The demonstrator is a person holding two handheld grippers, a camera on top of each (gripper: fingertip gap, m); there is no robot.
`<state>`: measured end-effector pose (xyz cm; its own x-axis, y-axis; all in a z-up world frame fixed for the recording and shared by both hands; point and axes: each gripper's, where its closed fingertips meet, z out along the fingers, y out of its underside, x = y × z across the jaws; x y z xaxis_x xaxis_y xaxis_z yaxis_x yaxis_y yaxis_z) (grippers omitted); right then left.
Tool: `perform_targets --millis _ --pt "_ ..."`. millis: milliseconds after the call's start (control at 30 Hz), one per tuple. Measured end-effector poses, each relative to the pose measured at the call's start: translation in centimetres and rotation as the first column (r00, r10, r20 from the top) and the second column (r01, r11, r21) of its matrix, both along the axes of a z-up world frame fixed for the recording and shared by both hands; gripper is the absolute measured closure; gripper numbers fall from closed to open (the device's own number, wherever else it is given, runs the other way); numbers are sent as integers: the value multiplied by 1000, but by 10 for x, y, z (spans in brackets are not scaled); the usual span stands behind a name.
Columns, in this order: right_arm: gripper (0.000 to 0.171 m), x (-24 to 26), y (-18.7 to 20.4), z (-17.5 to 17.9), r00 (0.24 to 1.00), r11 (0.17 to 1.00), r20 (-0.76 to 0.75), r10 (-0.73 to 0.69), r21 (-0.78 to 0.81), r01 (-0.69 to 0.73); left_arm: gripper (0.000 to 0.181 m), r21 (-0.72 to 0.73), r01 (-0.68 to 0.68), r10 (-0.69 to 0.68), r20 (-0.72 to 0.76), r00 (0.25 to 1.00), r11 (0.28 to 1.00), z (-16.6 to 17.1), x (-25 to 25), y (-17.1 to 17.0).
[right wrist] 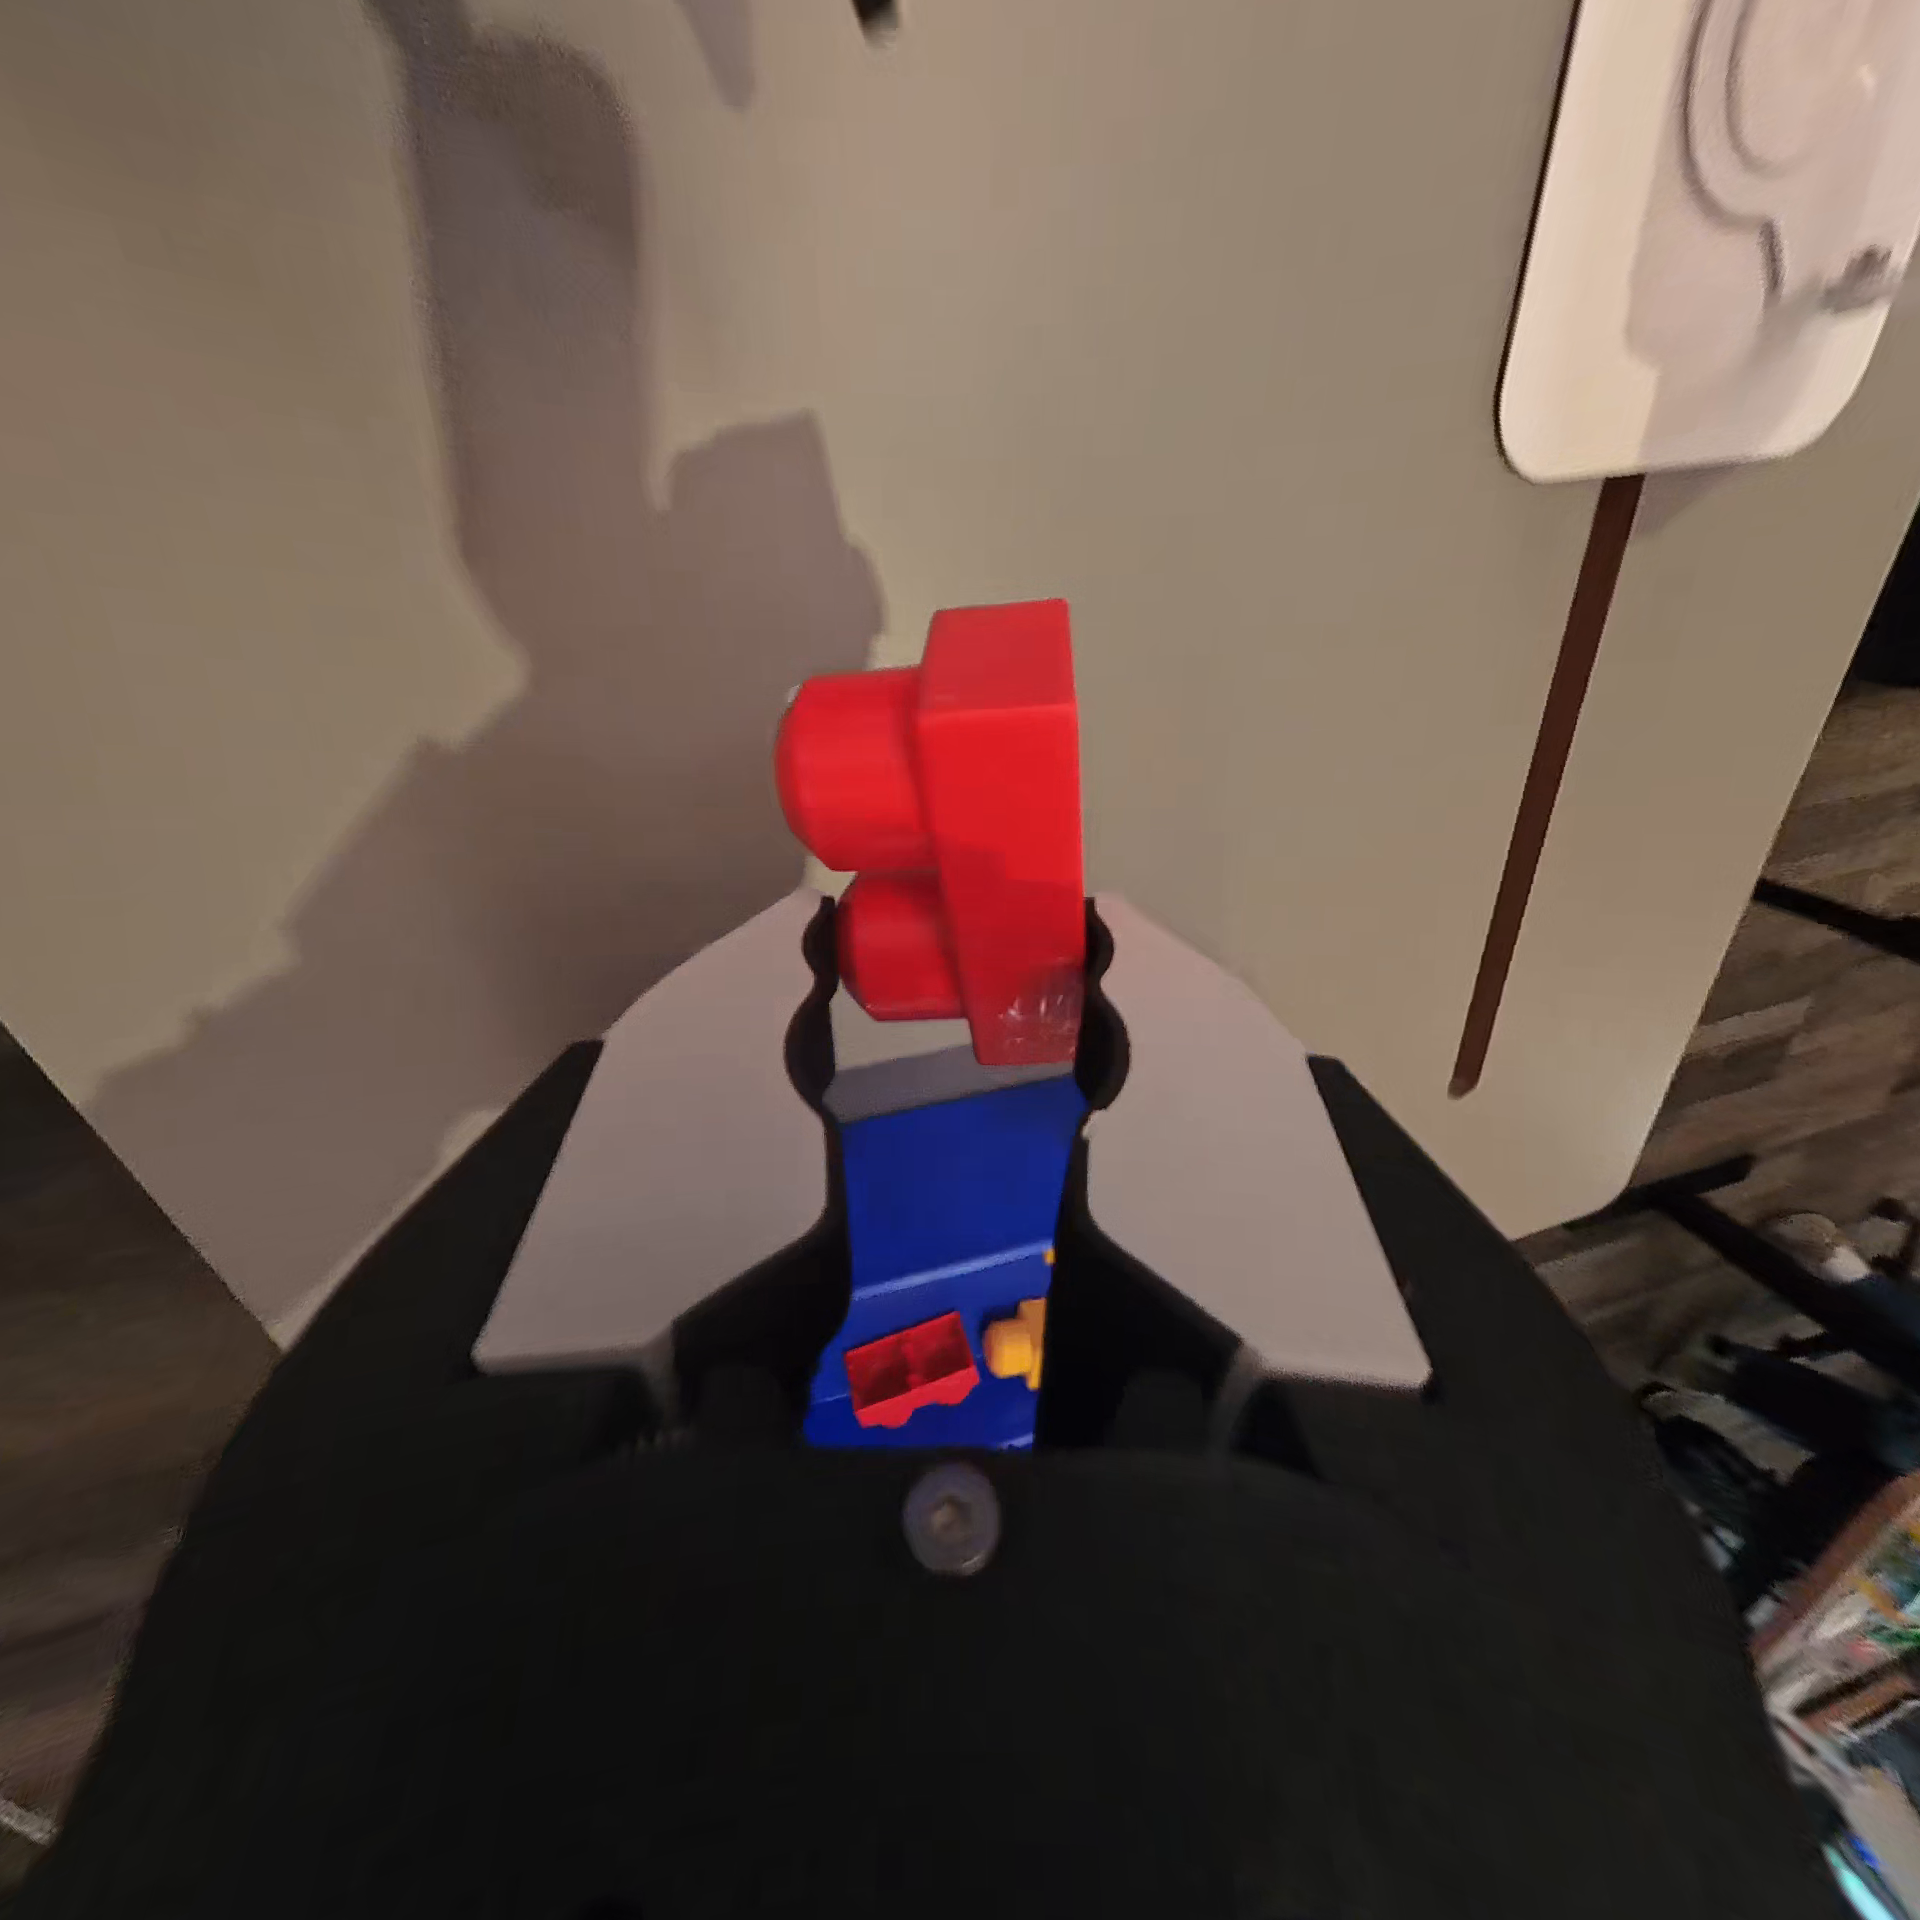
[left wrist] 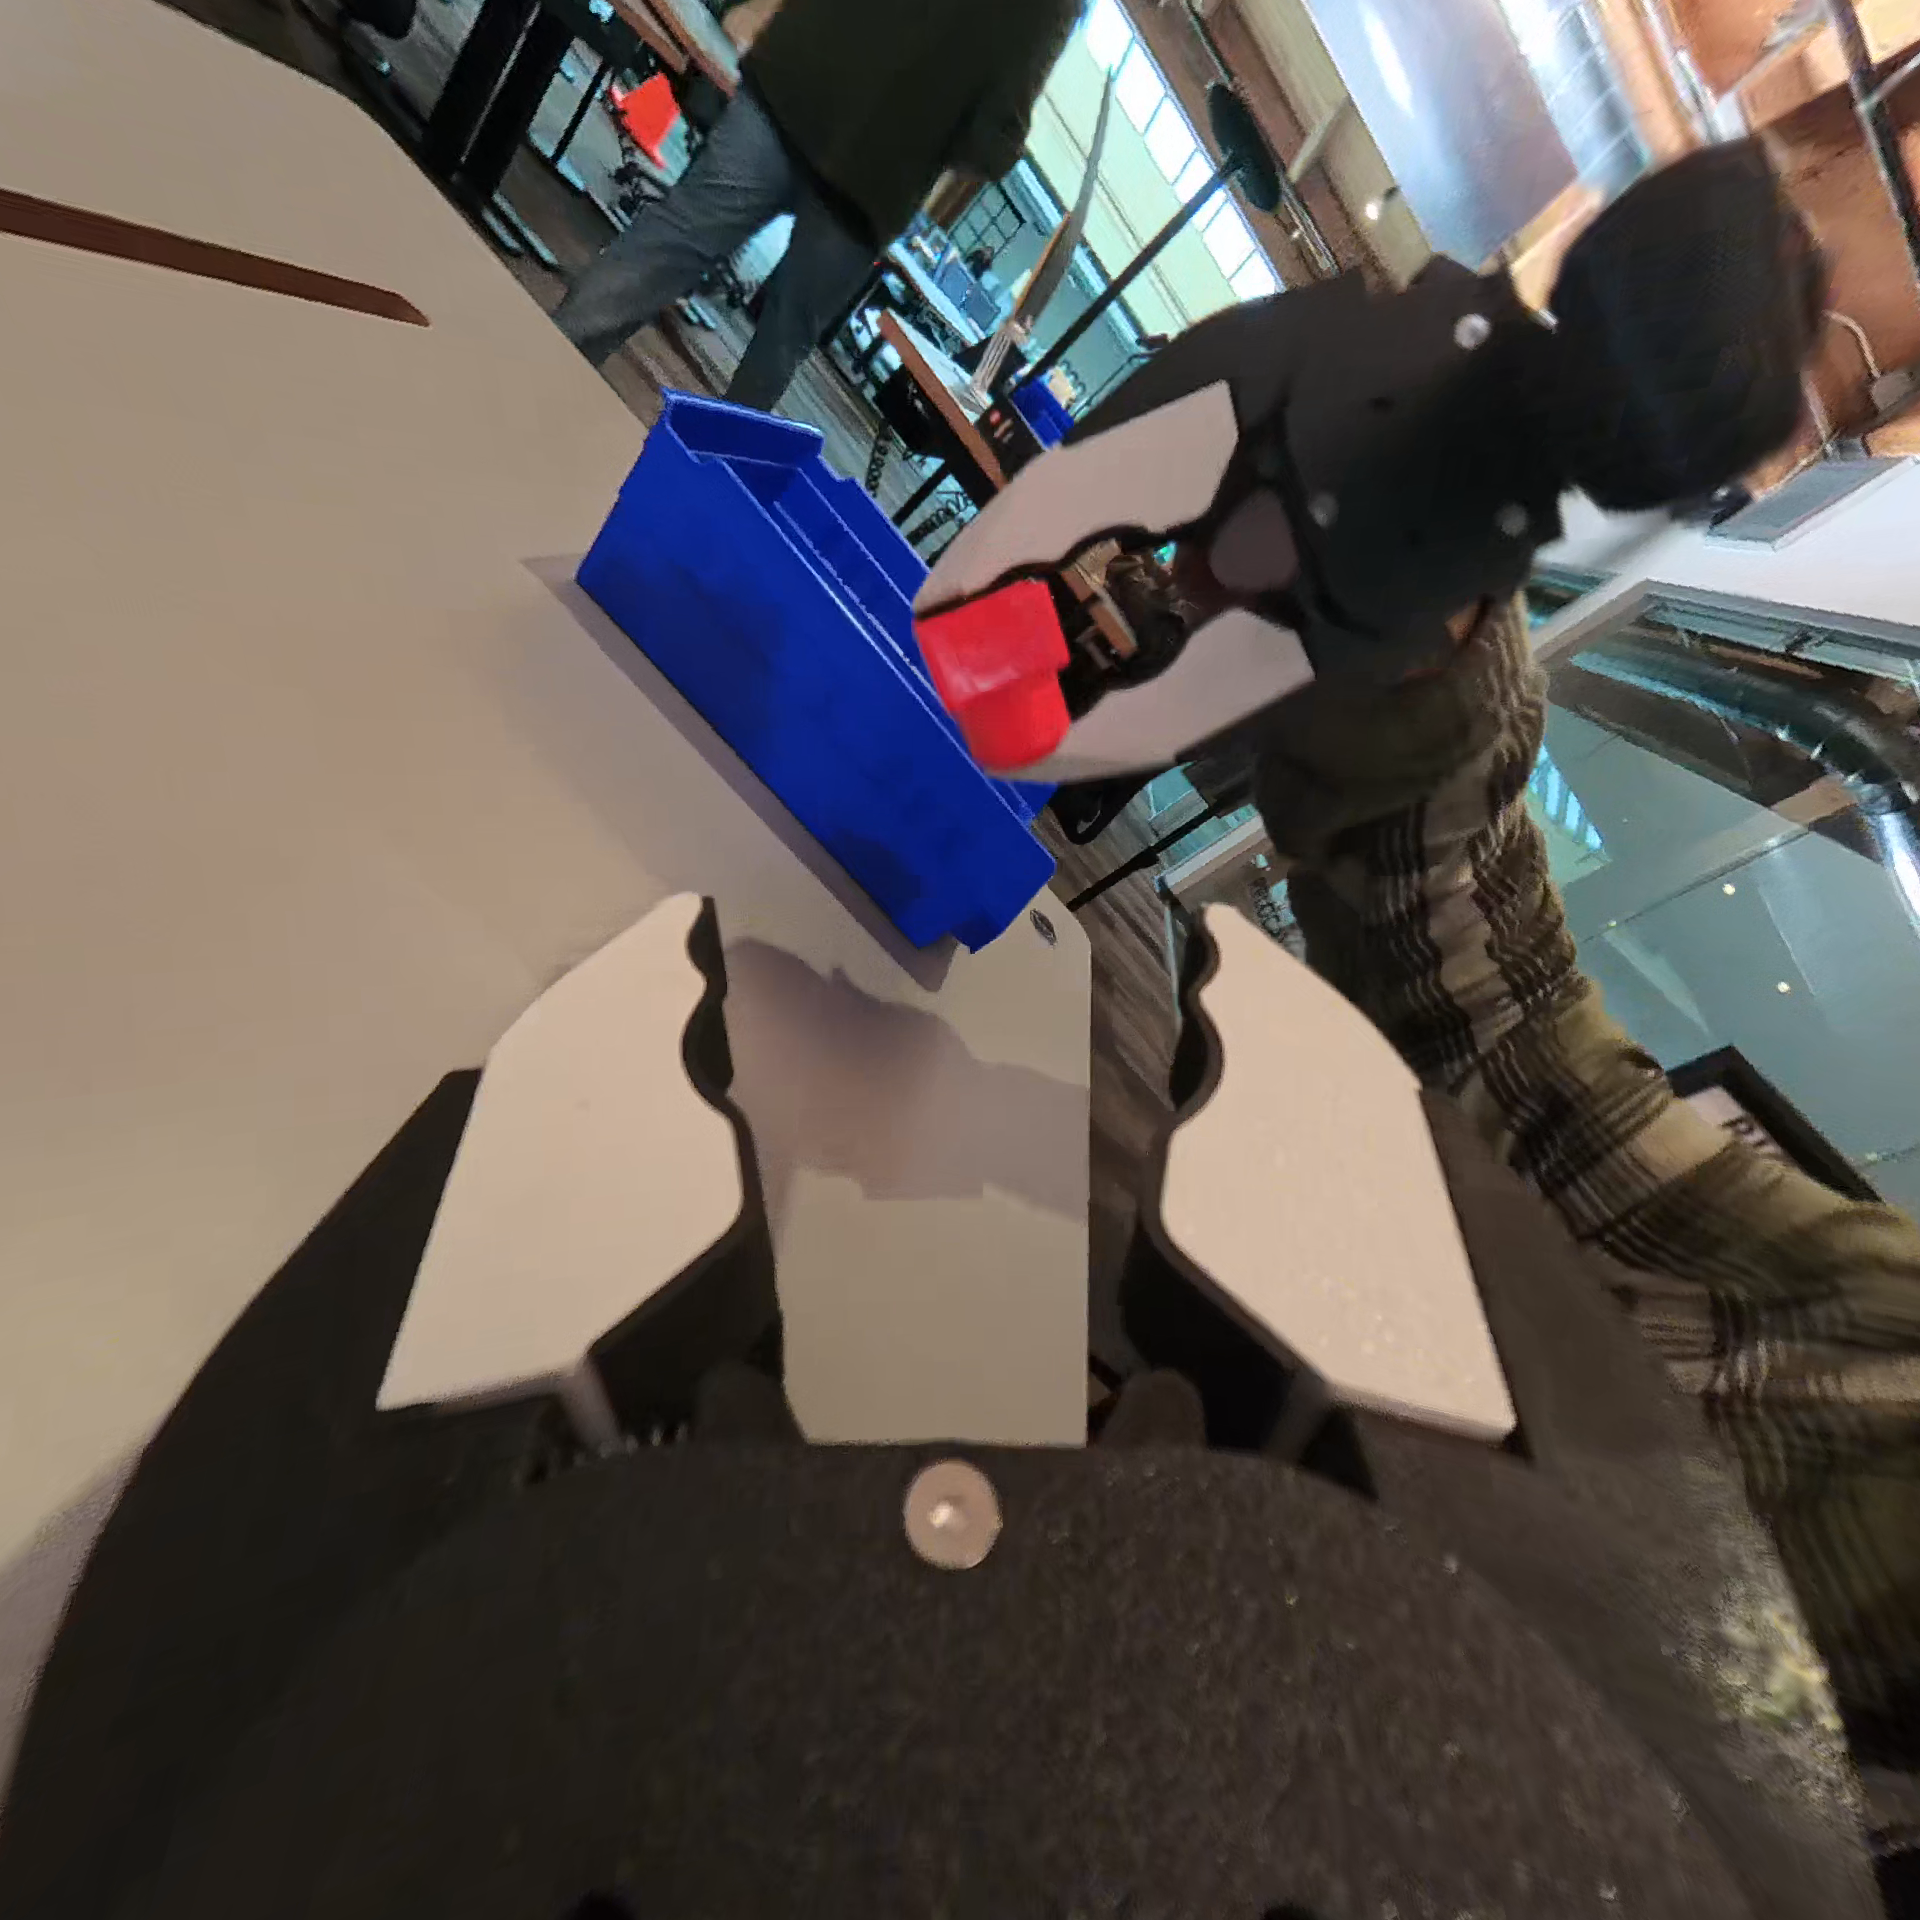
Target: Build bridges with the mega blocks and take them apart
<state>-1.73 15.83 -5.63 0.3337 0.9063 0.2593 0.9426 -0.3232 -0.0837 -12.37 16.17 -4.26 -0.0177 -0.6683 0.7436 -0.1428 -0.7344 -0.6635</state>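
Observation:
My right gripper (right wrist: pixel 956 925) is shut on a red two-stud mega block (right wrist: pixel 956 800), which sticks out past the fingertips with its studs pointing left. Beneath it is a blue bin (right wrist: pixel 940 1195) holding a red block (right wrist: pixel 914 1371) and a yellow block (right wrist: pixel 1016 1351). In the left wrist view, the right gripper (left wrist: pixel 971 686) holds the red block (left wrist: pixel 997 675) above the blue bin (left wrist: pixel 800 665) at the table's far edge. My left gripper (left wrist: pixel 951 935) is open and empty, a little short of the bin over the white table (left wrist: pixel 312 727).
A white tray-like board (right wrist: pixel 1714 208) lies at the table's far right. A dark slot (right wrist: pixel 1538 779) cuts the tabletop near it. A person's plaid sleeve (left wrist: pixel 1507 987) reaches in behind the right gripper, and another person (left wrist: pixel 790 156) stands beyond the table. The floor lies past the table edge.

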Motion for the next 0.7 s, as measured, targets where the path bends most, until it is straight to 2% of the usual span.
perform_targets --millis 167,467,533,600,633,700 --pt "128 -42 13 -2 998 999 26 55 -1 -55 95 -75 -24 22 -28 999 997 -1 8 15" --pt "128 -74 22 -4 996 996 46 82 -27 -81 101 -186 -27 35 39 999 982 4 12 23" --pt "128 -81 23 -4 995 995 39 95 -25 -94 110 -206 -12 26 62 998 978 4 13 24" --pt "128 -88 23 -3 993 994 34 112 -21 -111 134 -225 19 6 111 994 974 8 12 23" --pt "128 -89 23 -3 992 993 40 116 -20 -116 140 -230 25 1 116 993 973 8 11 23" --pt "128 -92 24 -5 992 992 40 124 -19 -123 142 -245 35 -8 111 994 969 5 8 23"
